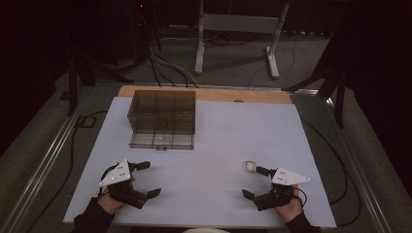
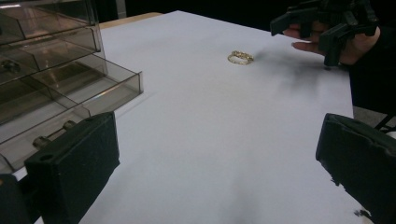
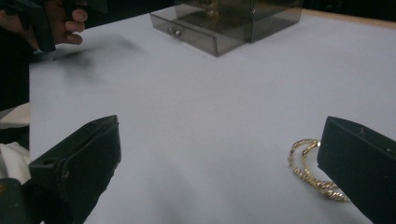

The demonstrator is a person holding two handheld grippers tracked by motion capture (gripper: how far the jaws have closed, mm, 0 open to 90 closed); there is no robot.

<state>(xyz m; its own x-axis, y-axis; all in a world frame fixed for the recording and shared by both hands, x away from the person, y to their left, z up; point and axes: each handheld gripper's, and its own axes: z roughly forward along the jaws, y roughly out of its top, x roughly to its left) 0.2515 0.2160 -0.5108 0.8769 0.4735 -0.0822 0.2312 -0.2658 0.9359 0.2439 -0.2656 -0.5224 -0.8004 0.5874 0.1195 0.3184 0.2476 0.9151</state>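
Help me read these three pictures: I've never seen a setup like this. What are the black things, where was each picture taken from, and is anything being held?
No robot here: a person holds a hand tool with a two-jaw claw in each hand. The high view looks down on the table; the left claw is at the lower left, the right claw at the lower right. Each of the other two pictures comes from a camera riding on one claw, whose black jaws rise from the bottom edge.

On the table stand a smoky clear drawer box, one bottom drawer pulled out, and a gold bracelet beside the right claw. Both claws are open and hold nothing.
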